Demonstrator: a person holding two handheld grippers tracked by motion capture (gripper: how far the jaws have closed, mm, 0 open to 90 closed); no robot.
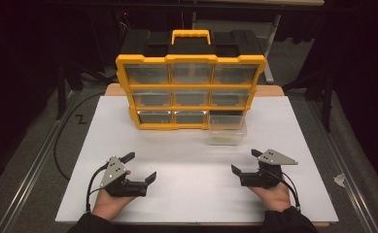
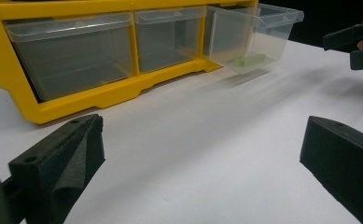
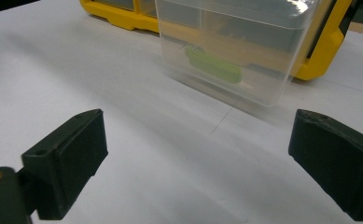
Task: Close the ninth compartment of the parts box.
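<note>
Clear plastic forms the small drawer (image 1: pixel 227 131) that is seen pulled well out of the bottom-right slot of a yellow-framed organiser (image 1: pixel 190 90), its front end resting on the white table sheet (image 1: pixel 186 194) at the far middle of the high view. A pale green, elongated piece (image 3: pixel 212 66) is seen lying on the floor of the drawer, most plainly in the right gripper view, where the drawer stands straight ahead of the black jaws. The organiser is shown upright at the back of the sheet, with three rows of three transparent drawers and a yellow carrying handle (image 1: pixel 191 35) on its black top; the other eight drawers are seen pushed in. The left gripper (image 1: pixel 142 167) is held low over the near left part of the sheet, its jaws spread wide with nothing between them, and it is kept well apart from the drawer. The right gripper (image 1: pixel 246 162) is held over the near right part, just in front of the drawer but not touching it; its jaws are likewise spread wide and nothing is gripped. Each gripper is carried in a hand that enters from the bottom edge, dark sleeves being visible at the wrists. In the left gripper view the other gripper's black jaws are seen at the upper right edge, beyond the drawer.
</note>
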